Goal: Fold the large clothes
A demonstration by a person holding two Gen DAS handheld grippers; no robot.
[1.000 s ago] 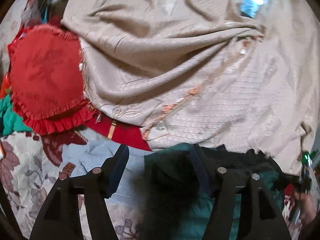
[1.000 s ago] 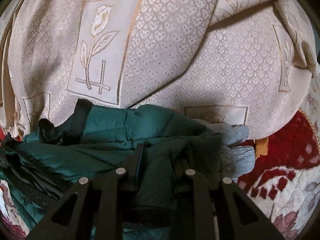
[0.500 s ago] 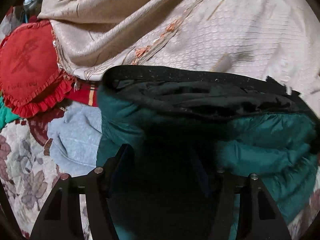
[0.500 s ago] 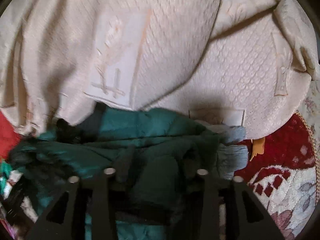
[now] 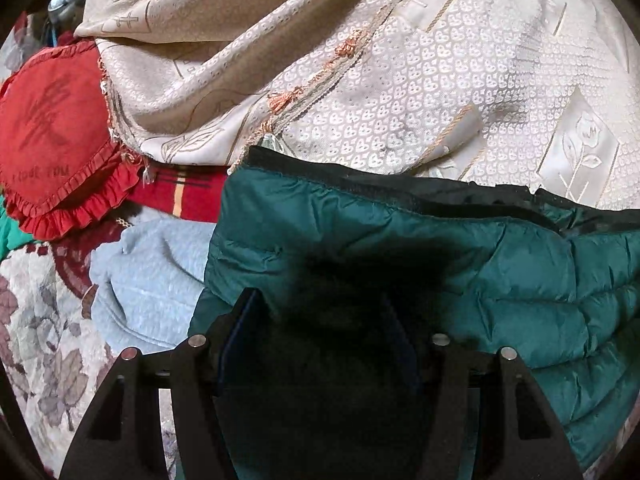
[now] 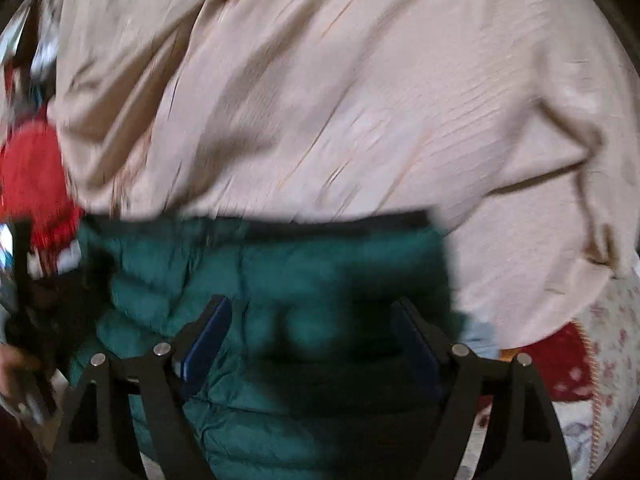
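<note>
Spanning the green quilted jacket (image 5: 460,264), both the left gripper (image 5: 324,320) and right gripper (image 6: 312,320) stand spread wide; the blurred right view seems unclamped.

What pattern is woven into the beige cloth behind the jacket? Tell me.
Small repeated hearts, with framed flower panels, on the beige cloth; clearest in the left wrist view.

Take the quilted jacket (image 5: 460,264) as your landmark: behind it you have the draped patterned cloth (image 5: 400,80), left of it the fleece garment (image 5: 152,280), and farther left and behind, the frilled cushion (image 5: 56,140), which lies partly under that cloth.
</note>
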